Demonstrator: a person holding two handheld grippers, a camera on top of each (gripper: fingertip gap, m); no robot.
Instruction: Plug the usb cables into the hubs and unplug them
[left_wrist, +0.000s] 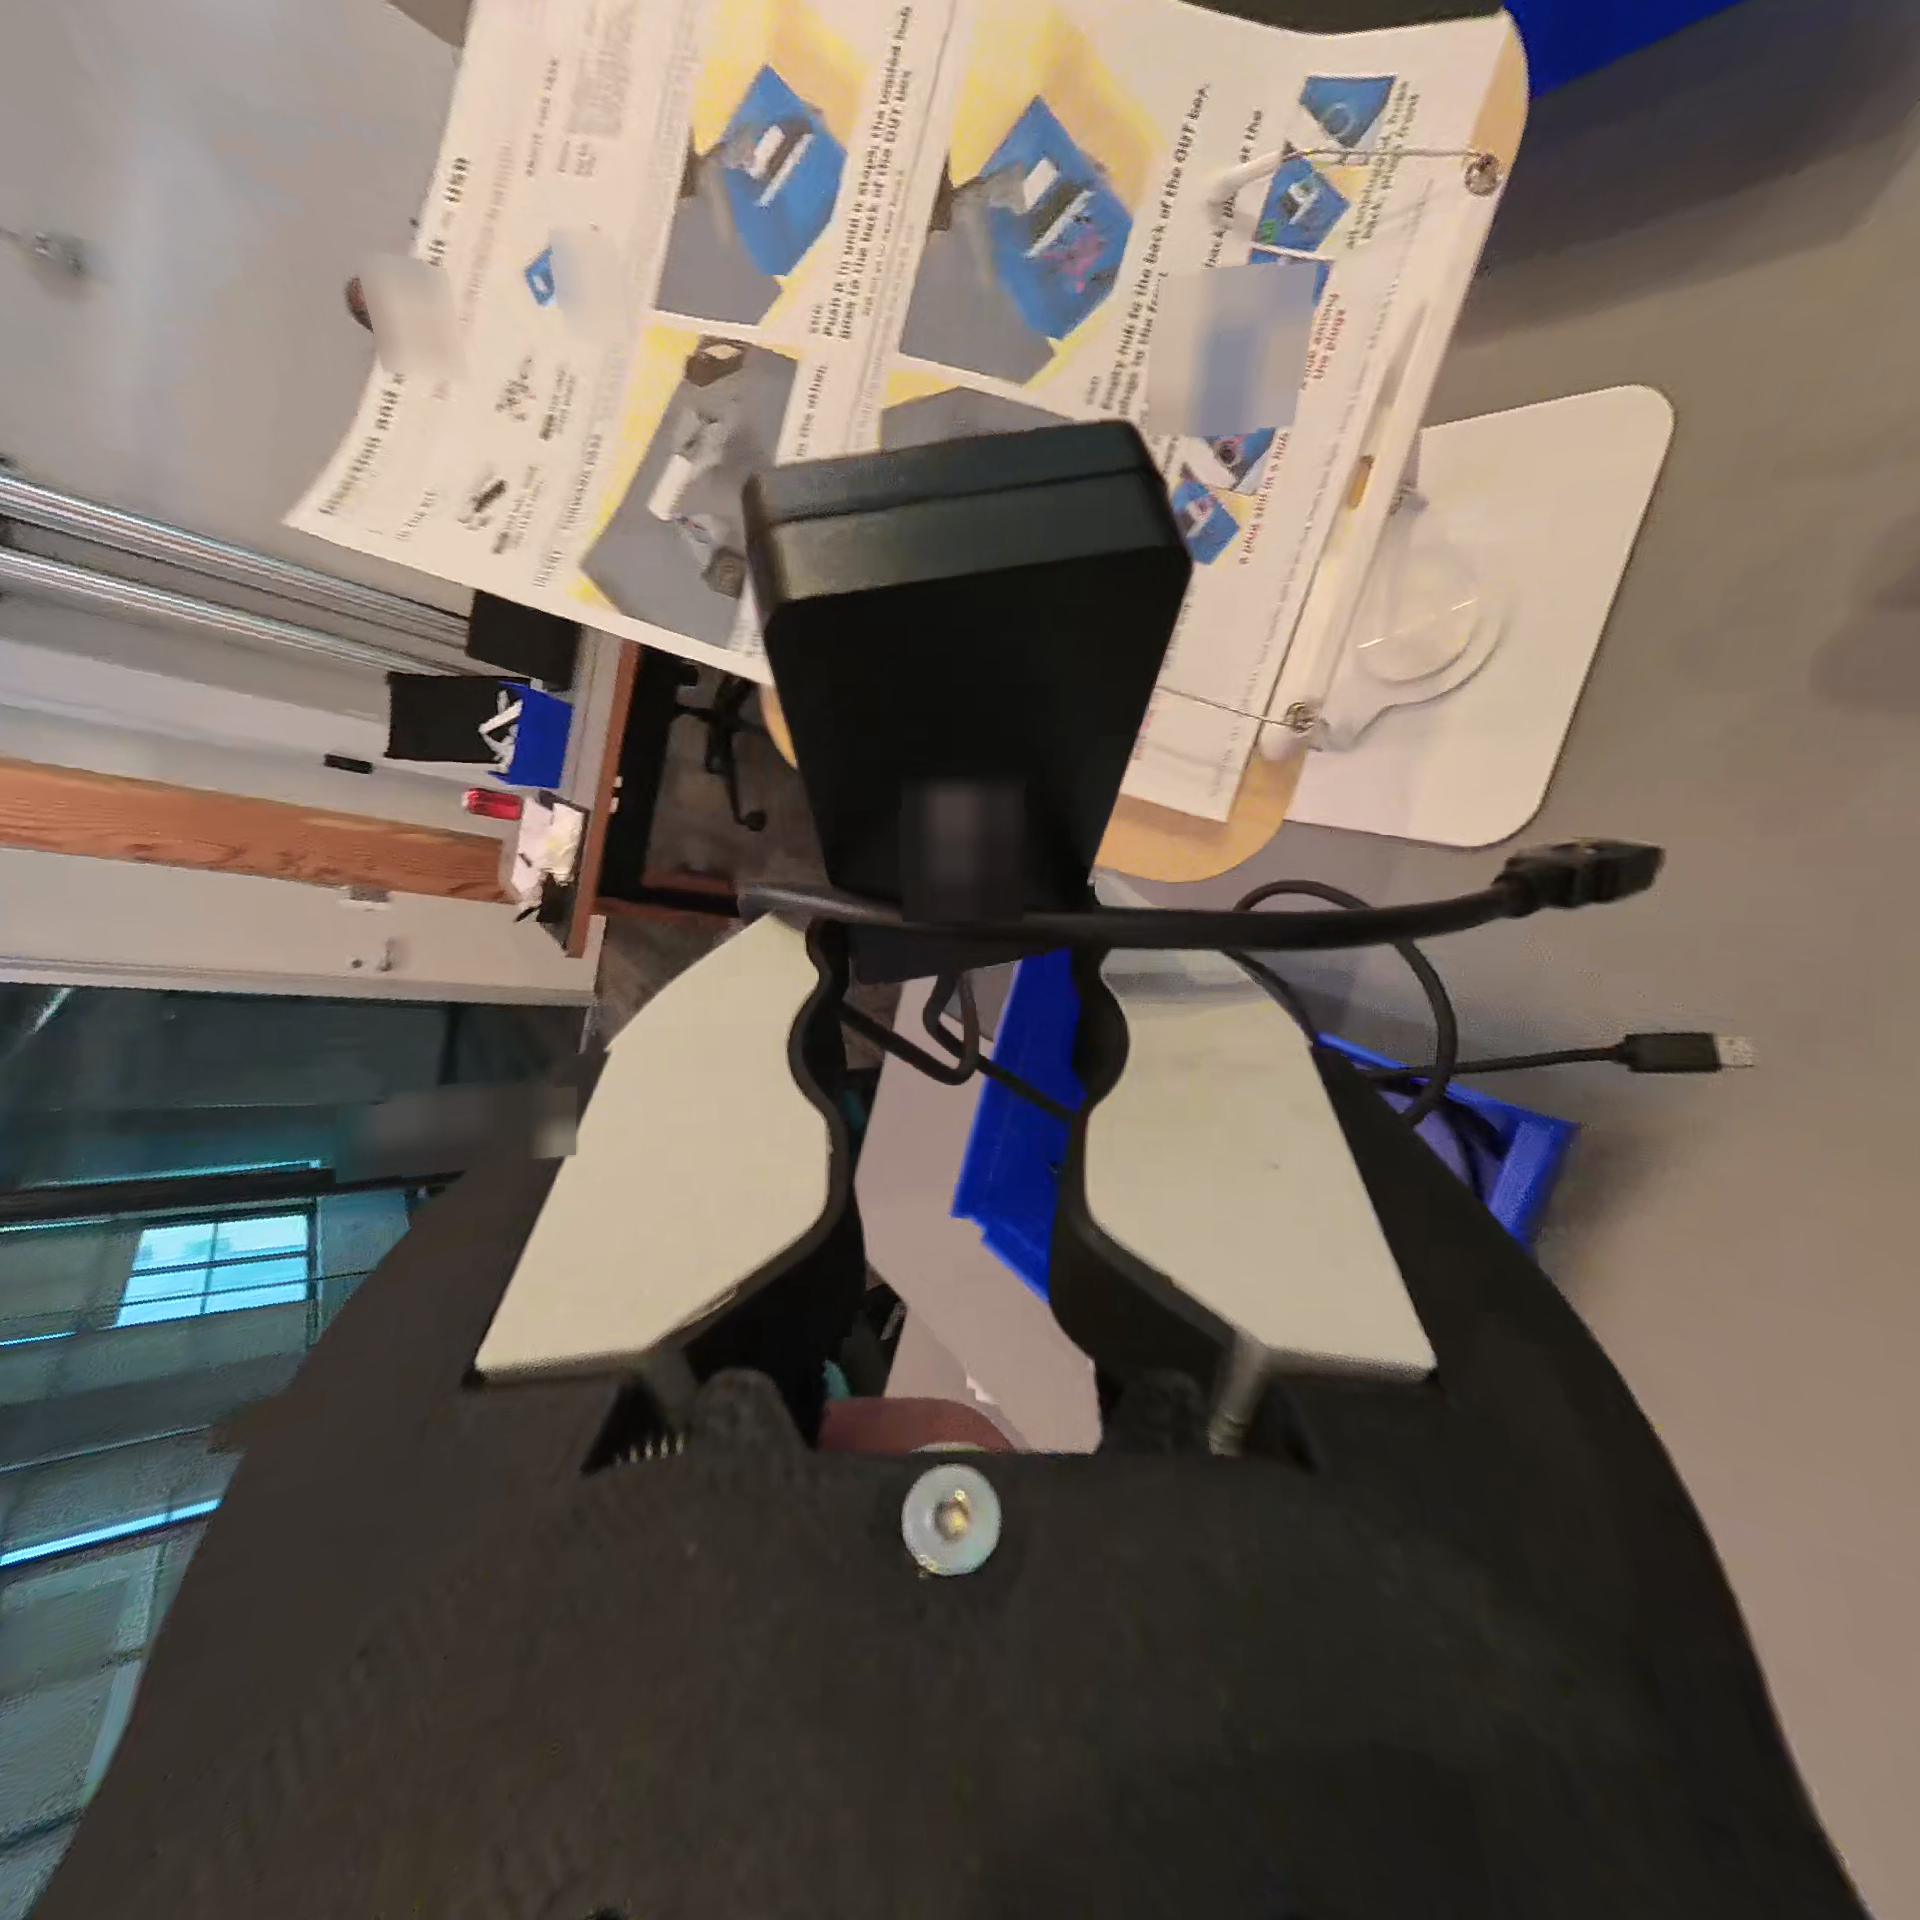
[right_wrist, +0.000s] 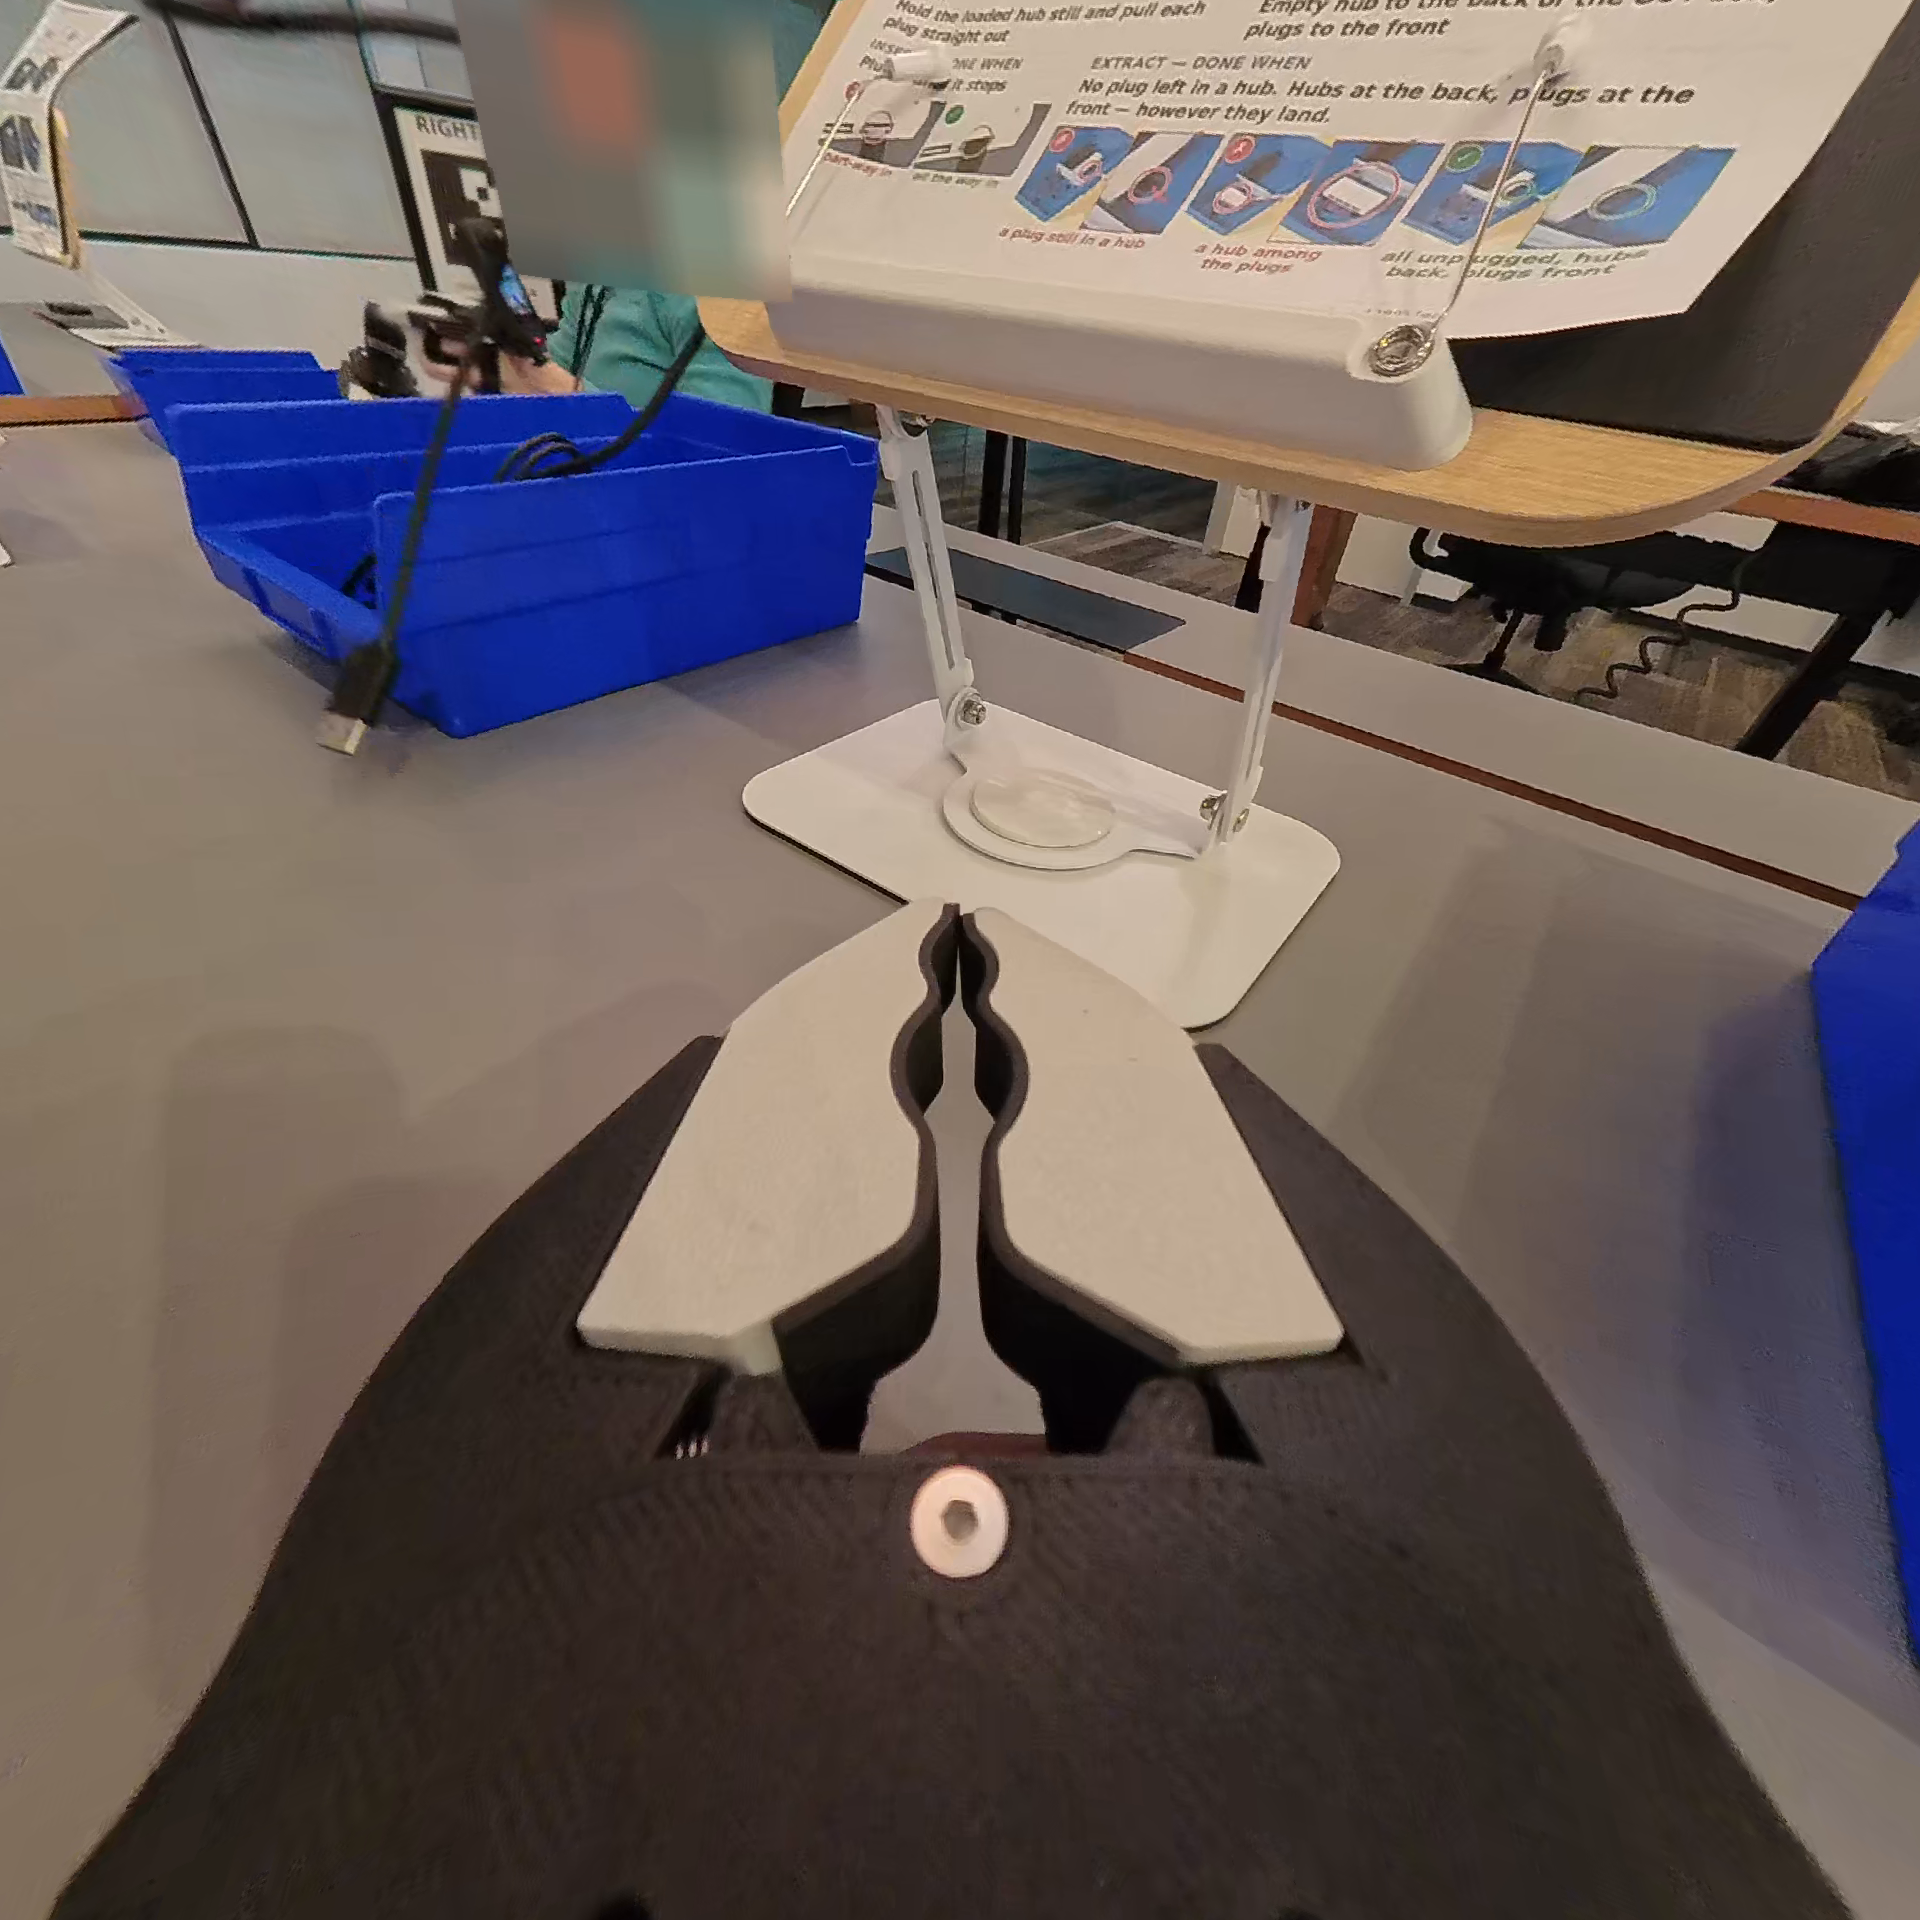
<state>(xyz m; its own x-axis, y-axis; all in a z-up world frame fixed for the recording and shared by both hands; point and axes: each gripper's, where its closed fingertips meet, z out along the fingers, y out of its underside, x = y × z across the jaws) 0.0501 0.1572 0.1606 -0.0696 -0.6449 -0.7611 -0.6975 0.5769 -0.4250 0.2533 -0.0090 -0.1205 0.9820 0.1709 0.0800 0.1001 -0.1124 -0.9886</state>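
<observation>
Currently your left tongs (left_wrist: 961, 935) clamp a matte black, boxy hub (left_wrist: 966, 623), its rubbery cable (left_wrist: 1299, 914) trailing right. Your right tongs (right_wrist: 958, 925) are fully closed, empty, above the smooth grey surface (right_wrist: 416, 935).

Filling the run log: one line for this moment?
left tongs: gripping black hub | right tongs: shut, empty | cables dangling

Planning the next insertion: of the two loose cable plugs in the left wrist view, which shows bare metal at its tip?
The thin cable's plug, lower of the two, ends in a silver metal shell. The thick cable's plug above it looks all black.
</observation>
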